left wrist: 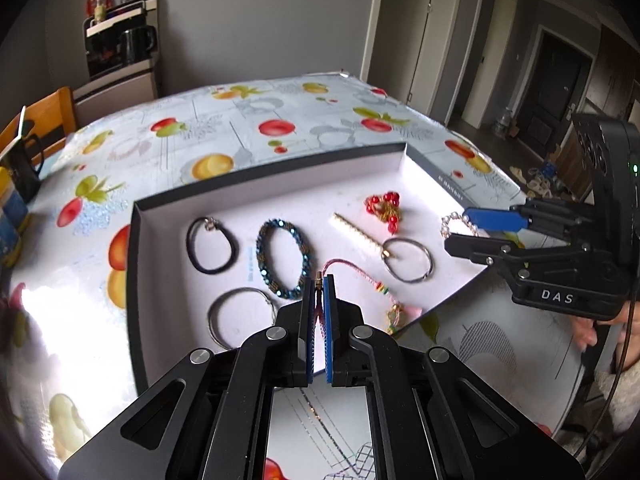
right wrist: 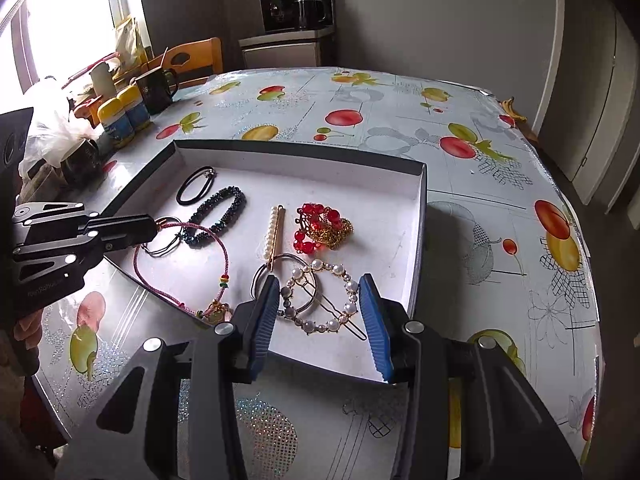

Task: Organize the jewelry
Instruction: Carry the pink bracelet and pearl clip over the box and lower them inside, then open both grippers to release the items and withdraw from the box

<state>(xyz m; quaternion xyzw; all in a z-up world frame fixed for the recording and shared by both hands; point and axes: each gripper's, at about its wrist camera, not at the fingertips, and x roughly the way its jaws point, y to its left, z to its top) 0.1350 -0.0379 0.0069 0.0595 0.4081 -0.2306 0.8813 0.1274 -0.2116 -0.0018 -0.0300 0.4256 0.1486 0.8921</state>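
A shallow white tray with dark walls holds the jewelry. My left gripper is shut on the clasp end of a pink cord bracelet, whose charm end hangs over the tray's near rim. My right gripper is open, its fingers either side of a round pearl hair clip lying in the tray. Also in the tray: a black hair tie, a blue beaded bracelet, a pearl bar clip, red beads on gold chain, and two metal bangles.
The tray lies on a table with a fruit-print cloth. Mugs, yellow-lidded jars and a plastic bag stand at the table's left side. A wooden chair and a cabinet with a coffee machine stand behind.
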